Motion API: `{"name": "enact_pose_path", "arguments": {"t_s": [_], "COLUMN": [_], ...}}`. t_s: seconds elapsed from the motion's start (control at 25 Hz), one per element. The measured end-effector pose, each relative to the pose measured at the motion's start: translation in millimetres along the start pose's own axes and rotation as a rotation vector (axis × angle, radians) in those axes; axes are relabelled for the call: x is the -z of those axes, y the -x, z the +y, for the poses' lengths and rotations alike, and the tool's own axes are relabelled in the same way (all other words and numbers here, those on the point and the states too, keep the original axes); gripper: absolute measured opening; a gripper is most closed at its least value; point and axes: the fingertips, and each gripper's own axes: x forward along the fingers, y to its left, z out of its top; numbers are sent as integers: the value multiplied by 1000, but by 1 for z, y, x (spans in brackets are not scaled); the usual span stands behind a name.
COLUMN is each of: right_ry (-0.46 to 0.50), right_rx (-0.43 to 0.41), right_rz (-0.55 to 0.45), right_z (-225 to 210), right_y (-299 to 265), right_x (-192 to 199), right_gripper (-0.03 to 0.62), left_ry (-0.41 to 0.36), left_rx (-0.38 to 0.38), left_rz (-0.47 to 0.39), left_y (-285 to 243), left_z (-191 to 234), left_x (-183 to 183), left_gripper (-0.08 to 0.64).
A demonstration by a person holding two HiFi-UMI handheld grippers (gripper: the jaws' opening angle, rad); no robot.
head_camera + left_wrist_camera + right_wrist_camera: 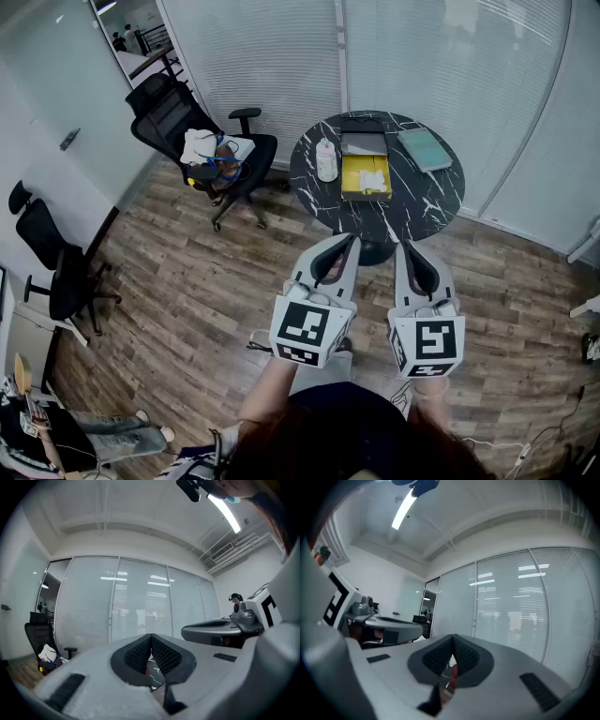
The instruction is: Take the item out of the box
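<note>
Grippers first: I hold the grey left gripper (349, 242) and the grey right gripper (406, 247) side by side in front of my chest, well above the brown wooden floor (197, 291), both pointing forward. Each carries its black-and-white marker cube (307, 330) at the near end. In the left gripper view the left gripper (151, 638) has its ribbed black pads pressed together at the tip with nothing between them. In the right gripper view the right gripper (453, 641) is closed the same way and empty.

Ahead of both tips stands the round black marble-patterned table (436, 192), well apart from them. On it lies the open yellow-lined box (349, 178) with its grey lid folded back, roughly in line with the gap between my two grippers. The flat white item (372, 178) lies inside it.

Just left of the box stands a small white bottle (326, 159), and to its right lies a teal notebook (424, 148). A black office chair (169, 117) piled with clothes sits left of the table. Blind-covered glass walls (272, 66) rise behind.
</note>
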Motion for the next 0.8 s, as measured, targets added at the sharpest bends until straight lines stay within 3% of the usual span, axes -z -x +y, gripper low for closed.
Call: {"name": "enact_pose_path", "arguments": {"t_s": [0.44,0.8], "right_ry": [-57,-20], "right_rx": [-26,-26], "right_rz": [3,20], "right_z": [-11,-19], "right_y": [-39,-79], "right_x": [7,13], "right_gripper": [23,23], "left_ry": [10,22], "left_rx": [8,31], "left_rz": [18,24], "left_y": [-38,-72], "left_z": [25,50], "left_x": [10,14], "left_gripper": [26,26]}}
